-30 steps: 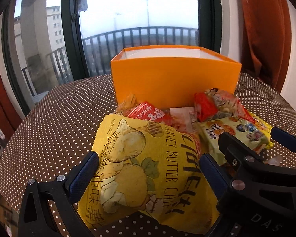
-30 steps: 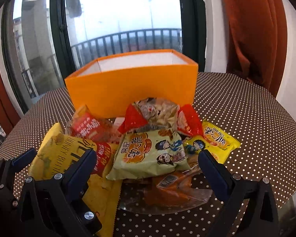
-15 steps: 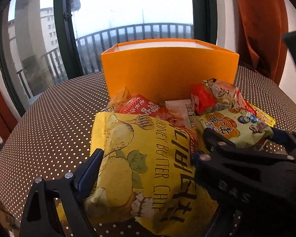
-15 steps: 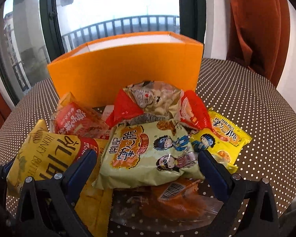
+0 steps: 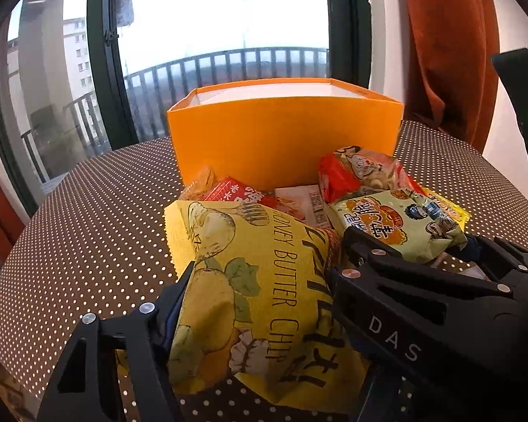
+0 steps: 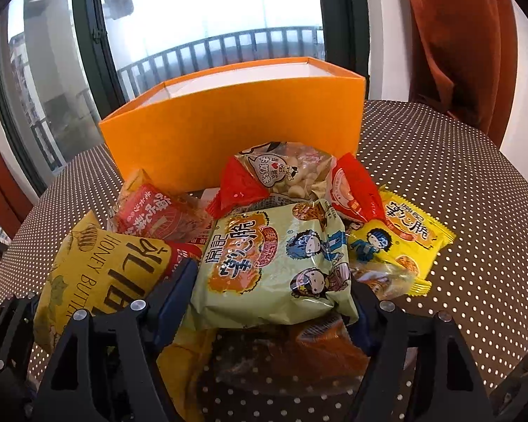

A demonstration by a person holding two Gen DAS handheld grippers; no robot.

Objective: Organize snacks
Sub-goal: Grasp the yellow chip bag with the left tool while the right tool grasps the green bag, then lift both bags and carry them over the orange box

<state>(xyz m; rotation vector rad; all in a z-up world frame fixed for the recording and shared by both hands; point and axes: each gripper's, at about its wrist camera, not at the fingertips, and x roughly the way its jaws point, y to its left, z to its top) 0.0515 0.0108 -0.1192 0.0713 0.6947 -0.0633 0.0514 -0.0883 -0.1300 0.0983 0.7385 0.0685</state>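
Observation:
A large yellow honey butter chip bag (image 5: 264, 281) lies between the fingers of my left gripper (image 5: 260, 274). Its jaws are closing, and both pads press into the bag's sides, crumpling it. A pale green snack bag (image 6: 274, 263) with cartoon figures sits between the fingers of my right gripper (image 6: 272, 277). Those jaws are closing too, with the pads against the bag's two edges. Behind the pile stands an open orange box (image 5: 285, 140) (image 6: 228, 137). In the left wrist view the right gripper (image 5: 415, 242) is close beside on the right, around the green bag (image 5: 397, 225).
The brown polka-dot round table (image 6: 475, 211) carries several more snacks: a red nut bag (image 6: 292, 172), a red packet (image 6: 155, 211), a small yellow packet (image 6: 404, 235) and an orange clear packet (image 6: 320, 351). A window (image 5: 228, 17) and a rust curtain (image 6: 457, 35) are behind.
Both grippers' fingers have drawn in from wide open onto their bags. The yellow bag now bulges between the left fingers, and the green bag is pinched between the right ones.

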